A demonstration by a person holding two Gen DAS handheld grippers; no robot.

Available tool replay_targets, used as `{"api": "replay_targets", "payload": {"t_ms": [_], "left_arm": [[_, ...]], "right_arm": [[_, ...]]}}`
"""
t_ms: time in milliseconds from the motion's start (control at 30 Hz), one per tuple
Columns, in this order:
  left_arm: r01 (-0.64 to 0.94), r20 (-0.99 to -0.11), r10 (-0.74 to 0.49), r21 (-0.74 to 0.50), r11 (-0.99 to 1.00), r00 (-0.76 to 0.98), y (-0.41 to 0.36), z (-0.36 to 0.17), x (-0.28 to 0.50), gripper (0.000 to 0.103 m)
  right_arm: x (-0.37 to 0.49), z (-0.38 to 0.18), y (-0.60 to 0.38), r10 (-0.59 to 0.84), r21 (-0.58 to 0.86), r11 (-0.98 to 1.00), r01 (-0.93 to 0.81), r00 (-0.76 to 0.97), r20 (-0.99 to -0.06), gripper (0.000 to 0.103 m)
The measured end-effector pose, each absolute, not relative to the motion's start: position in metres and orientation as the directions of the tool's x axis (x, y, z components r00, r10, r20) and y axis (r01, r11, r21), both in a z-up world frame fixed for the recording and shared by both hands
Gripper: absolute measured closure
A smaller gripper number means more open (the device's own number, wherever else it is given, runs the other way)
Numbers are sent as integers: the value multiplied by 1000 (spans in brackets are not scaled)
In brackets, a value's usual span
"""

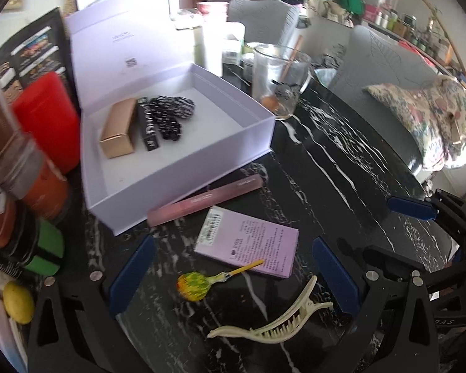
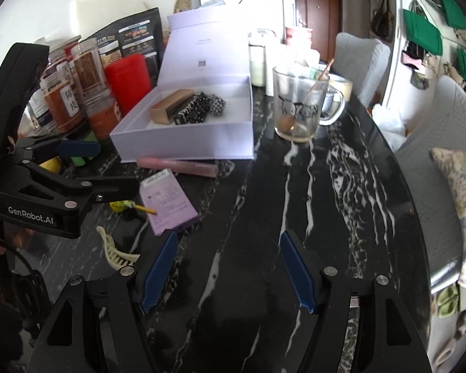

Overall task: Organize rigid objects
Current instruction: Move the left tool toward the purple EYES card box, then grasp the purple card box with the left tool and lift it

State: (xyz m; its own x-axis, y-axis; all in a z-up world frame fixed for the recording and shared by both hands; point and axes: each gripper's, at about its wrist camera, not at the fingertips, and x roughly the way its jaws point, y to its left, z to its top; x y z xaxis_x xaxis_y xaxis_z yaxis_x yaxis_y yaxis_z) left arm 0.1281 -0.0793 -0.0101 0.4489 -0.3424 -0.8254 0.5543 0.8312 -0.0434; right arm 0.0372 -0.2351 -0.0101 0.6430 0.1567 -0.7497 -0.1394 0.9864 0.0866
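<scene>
A black, white-veined counter (image 1: 341,168) carries an open pale lilac box (image 1: 183,143) with its lid standing up behind. Inside the box, toward its left part, lie 3 things side by side: a gold carton (image 1: 118,132), a slim black carton (image 1: 147,130) touching it, and a black-and-white patterned hair clip (image 1: 171,115).

Just in front of the box, a pink stick-shaped carton (image 1: 205,200) lies on the counter along the box's front wall. Nearer the camera rests a flat lilac packet (image 1: 248,242) with printed text. A yellow-green lollipop (image 1: 192,286) lies beside it, its stick tip resting on the packet's near edge. A cream hair claw (image 1: 273,323) lies closest, apart from the lollipop.

The left hand-held gripper (image 1: 233,276) hangs over the lollipop and the packet with its blue pads spread wide, nothing gripped. The right hand-held gripper (image 2: 228,272) hangs over bare counter to the right of the packet, its jaws also apart and empty.

A glass mug (image 2: 301,105) with a wooden stick in it stands right of the box. Jars (image 2: 71,93) and a red container (image 2: 129,80) crowd the box's left side.
</scene>
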Motion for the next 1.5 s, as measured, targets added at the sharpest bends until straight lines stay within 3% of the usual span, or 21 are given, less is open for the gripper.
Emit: {"api": "replay_targets", "payload": {"t_ms": [633,967,1067,1333,1400,1433,1500], "left_arm": [[691,-909,-358,-117,713,215,-113,-53,156,0],[753,-928,-238,65,654,287,-127,-66,149,0],[738,-937,-269,-19,674,221,-124,-72,158,0],[713,-931,-272,-19,701,243,-119,-74,164,0],[706,-919,-291,-20,708,266,-115,-73,162,2],[704,-914,-299,-21,710,275,-115,-70,162,10],[696,-913,-309,-41,717,265,-111,-66,161,10]], "right_arm": [[48,-34,-252,189,155,982,-108,603,-775,34],[51,-40,-252,199,172,980,-103,589,-784,34],[51,-40,-252,197,169,980,-103,588,-784,34],[53,-44,-253,201,180,979,-95,581,-789,34],[52,-45,-254,201,179,979,-96,582,-788,34],[52,-44,-254,200,177,979,-96,583,-787,34],[51,-44,-255,197,175,980,-95,585,-787,34]]}}
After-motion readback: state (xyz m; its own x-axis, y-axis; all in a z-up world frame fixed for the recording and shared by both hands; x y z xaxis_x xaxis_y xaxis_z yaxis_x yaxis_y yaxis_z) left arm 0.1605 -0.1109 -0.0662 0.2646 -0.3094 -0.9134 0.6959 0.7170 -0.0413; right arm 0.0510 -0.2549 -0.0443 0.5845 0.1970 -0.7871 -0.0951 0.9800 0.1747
